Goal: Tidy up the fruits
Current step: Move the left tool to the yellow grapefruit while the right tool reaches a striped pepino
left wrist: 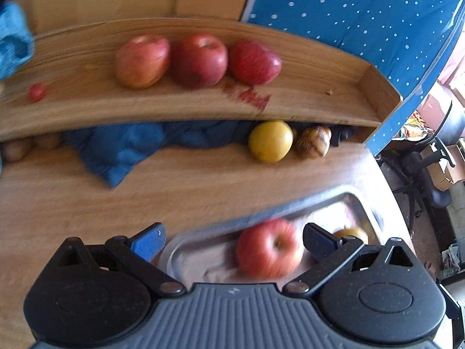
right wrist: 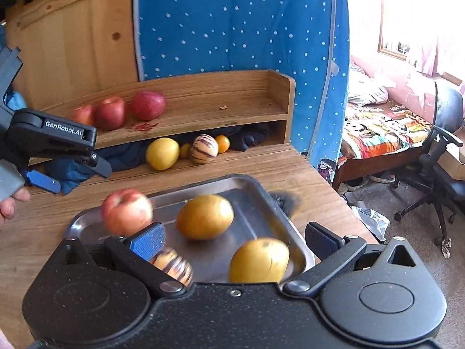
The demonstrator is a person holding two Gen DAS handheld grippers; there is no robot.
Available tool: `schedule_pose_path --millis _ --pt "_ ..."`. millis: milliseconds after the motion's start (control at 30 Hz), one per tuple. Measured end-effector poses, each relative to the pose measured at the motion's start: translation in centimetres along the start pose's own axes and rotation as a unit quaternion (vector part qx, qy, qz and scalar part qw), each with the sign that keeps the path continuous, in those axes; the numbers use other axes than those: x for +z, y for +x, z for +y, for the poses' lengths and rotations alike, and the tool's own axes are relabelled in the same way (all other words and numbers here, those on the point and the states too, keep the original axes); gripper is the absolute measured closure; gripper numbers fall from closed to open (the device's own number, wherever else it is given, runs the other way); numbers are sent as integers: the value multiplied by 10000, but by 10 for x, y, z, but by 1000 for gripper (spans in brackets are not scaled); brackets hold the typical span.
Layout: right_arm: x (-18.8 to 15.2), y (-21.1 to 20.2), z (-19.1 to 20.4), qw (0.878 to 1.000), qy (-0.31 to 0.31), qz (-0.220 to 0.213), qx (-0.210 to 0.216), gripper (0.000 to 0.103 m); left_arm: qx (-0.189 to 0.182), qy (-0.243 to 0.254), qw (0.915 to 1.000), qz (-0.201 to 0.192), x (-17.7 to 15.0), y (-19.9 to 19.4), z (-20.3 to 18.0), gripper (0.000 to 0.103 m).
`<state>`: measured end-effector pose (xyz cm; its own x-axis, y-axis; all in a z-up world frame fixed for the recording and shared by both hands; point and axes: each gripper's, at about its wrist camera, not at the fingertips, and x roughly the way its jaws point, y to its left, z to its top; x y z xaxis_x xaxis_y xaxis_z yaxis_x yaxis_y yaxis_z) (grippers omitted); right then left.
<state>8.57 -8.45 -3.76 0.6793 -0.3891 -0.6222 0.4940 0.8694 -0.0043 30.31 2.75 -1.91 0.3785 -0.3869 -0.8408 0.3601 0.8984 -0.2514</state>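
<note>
The red apple (right wrist: 127, 211) lies at the near-left end of the steel tray (right wrist: 261, 192) on the tabletop (right wrist: 290, 165), between the spread, empty jaws of the left gripper (left wrist: 232, 240) — a round, firm, fairly heavy fruit with smooth, likely slippery skin, judged best taken across its widest middle, gently enough not to bruise. The right gripper (right wrist: 235, 240), also spread and empty, hangs over the tray's near edge, where two yellow-brown fruits (right wrist: 205, 216) and a striped fruit (right wrist: 174, 264) crowd the apple. On the far shelf (right wrist: 247, 101) three apples (right wrist: 112, 112) stand in a row, with free board to their right.
</note>
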Motion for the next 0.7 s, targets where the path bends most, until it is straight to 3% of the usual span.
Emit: schedule_pose_path --millis 400,700 --pt "61 99 8 9947 -975 315 -58 1 -119 -13 9999 71 52 83 -17 1" --pt "80 163 37 9717 -2268 618 227 5 -361 -182 9992 68 66 116 -20 1"
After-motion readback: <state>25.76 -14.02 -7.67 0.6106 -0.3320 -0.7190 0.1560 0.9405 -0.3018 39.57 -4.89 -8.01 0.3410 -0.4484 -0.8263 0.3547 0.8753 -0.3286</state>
